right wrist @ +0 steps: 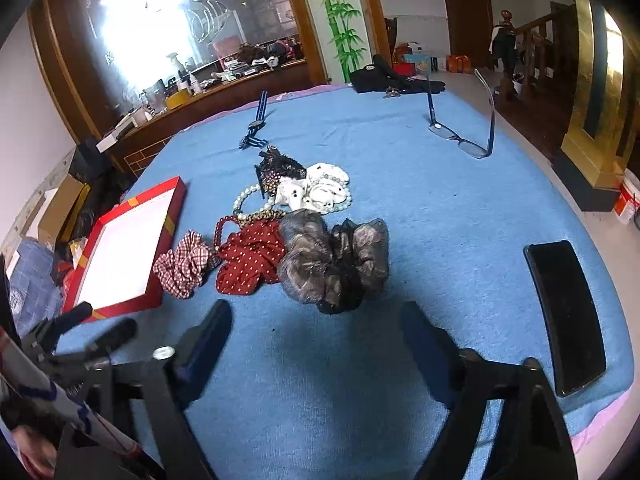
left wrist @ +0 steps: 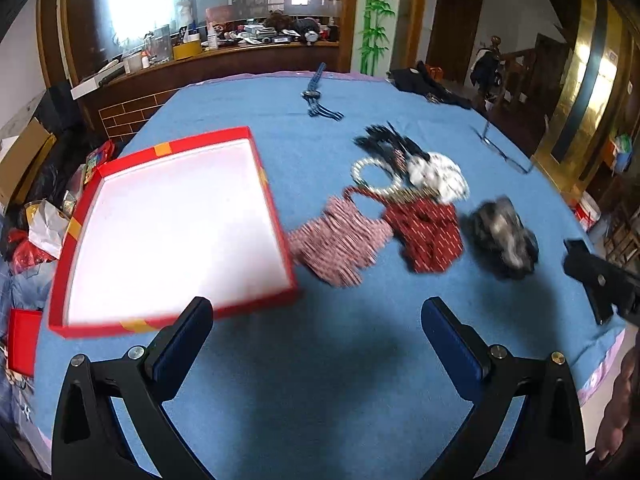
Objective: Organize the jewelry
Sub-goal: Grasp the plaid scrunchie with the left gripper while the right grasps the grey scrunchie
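With both the left gripper (left wrist: 316, 312) and right gripper (right wrist: 316, 316) wide open and empty, lower the right squarely over the grey scrunchie (right wrist: 334, 264), clear of the red scrunchie (right wrist: 250, 260)

1. We see an open red box (right wrist: 132, 236), white inside, empty, lying flat at left.
2. Beside it we see piled scrunchies: checked (right wrist: 185, 266), red dotted (right wrist: 248, 260), grey-black (right wrist: 336, 264), white (right wrist: 316, 194).
3. Pearl bracelet (right wrist: 245, 197) and dark red beads (right wrist: 221, 230) touch that pile.

Both views are lit by daylight from a blown-out window (left wrist: 132, 0) at upper left. Soft shadows are cast on the blue surface (right wrist: 420, 184) beneath the tongs. Motion blur smears the left-wrist view; edges are bent by fisheye distortion.
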The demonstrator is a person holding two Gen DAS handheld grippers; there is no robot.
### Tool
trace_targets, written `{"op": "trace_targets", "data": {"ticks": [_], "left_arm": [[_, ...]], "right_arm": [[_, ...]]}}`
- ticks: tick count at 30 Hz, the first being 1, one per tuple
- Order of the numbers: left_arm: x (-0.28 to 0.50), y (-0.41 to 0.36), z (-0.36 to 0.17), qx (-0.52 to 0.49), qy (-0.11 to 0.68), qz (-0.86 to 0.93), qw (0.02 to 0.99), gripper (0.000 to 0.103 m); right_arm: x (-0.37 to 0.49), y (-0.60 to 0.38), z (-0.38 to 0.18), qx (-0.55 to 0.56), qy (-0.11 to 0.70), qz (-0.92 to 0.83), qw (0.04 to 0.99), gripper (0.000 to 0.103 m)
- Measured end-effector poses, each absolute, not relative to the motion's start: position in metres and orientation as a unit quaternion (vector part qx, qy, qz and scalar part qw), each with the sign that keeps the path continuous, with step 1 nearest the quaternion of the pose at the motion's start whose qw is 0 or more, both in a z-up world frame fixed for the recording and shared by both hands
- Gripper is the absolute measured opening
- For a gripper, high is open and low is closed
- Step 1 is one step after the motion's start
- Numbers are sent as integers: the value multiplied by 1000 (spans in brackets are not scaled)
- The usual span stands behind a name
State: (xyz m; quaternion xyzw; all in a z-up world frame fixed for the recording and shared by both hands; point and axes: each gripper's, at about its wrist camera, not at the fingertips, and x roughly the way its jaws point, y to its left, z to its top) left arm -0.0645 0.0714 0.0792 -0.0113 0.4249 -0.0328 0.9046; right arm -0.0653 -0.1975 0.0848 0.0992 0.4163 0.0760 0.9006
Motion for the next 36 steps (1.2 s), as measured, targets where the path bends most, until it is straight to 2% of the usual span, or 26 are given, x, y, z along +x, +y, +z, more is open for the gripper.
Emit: {"op": "trace_targets", "data": {"ticks": [4,7,12,15,22,26,30,32,36], "left_arm": [[-40,88,88,-36,439,-49,896,102],[-24,89,90,-49,456,-69,886,93],[4,73,85,-33,479,-98,872,88],[25,65,74,-20,503,-103,858,74],[55,55,47,17,535,-97,839,66],[64,46,33,25,549,-103,829,48],[63,40,25,37,551,-101,828,43],[61,39,24,39,549,-101,829,36],[58,37,23,44,544,-100,832,32]], "right_arm": [[-64,-208,88,109,409,66,903,86],[-61,-214,86,119,413,65,901,86],[-61,-220,85,129,415,59,899,86],[-62,-224,86,132,415,55,898,86],[-60,-227,85,132,419,57,896,86],[-54,-223,85,132,422,66,894,86],[-41,-215,80,122,430,72,892,86],[-34,-210,76,118,436,73,889,86],[-24,-198,71,106,444,83,886,86]]}}
